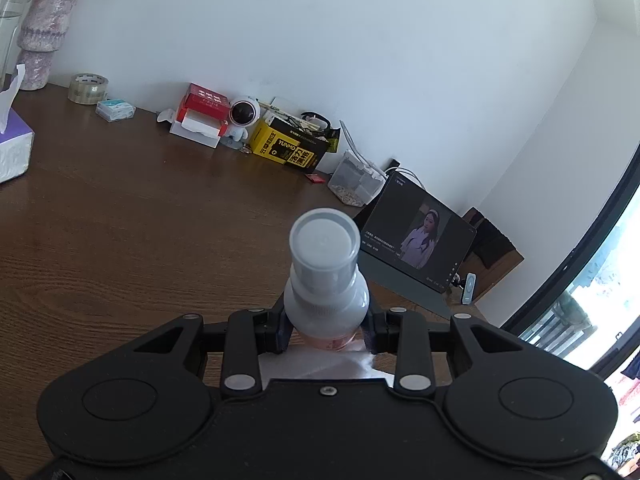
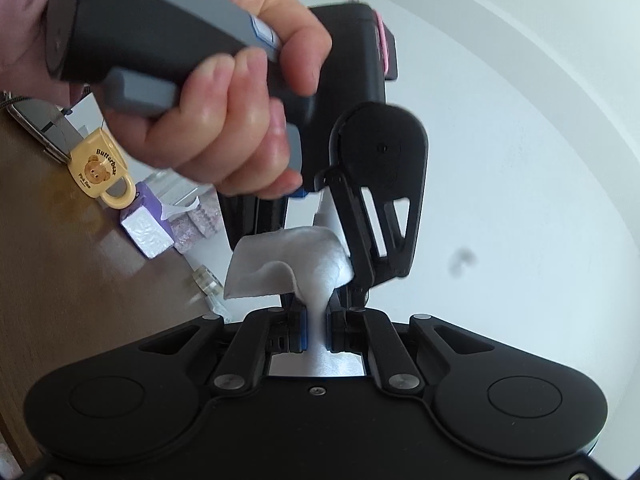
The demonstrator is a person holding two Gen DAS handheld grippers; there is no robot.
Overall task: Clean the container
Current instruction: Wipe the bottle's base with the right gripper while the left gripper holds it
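My left gripper (image 1: 326, 330) is shut on a small white bottle (image 1: 326, 300) with a translucent grey cap (image 1: 324, 242) that points away from the camera, held above the brown table (image 1: 120, 220). My right gripper (image 2: 317, 320) is shut on a white tissue (image 2: 288, 264), whose free end folds out just beneath the left gripper's black body (image 2: 376, 184). A sliver of the bottle (image 2: 326, 210) shows between the left gripper's parts in the right wrist view. The tissue's edge also shows below the bottle in the left wrist view (image 1: 340, 360).
A person's hand (image 2: 224, 120) holds the left gripper's handle. On the table stand a tablet playing video (image 1: 416, 236), a yellow-black box (image 1: 288, 148), a red-white box (image 1: 200, 116), a tape roll (image 1: 88, 88), a purple tissue box (image 2: 148, 226) and a yellow mug (image 2: 102, 168).
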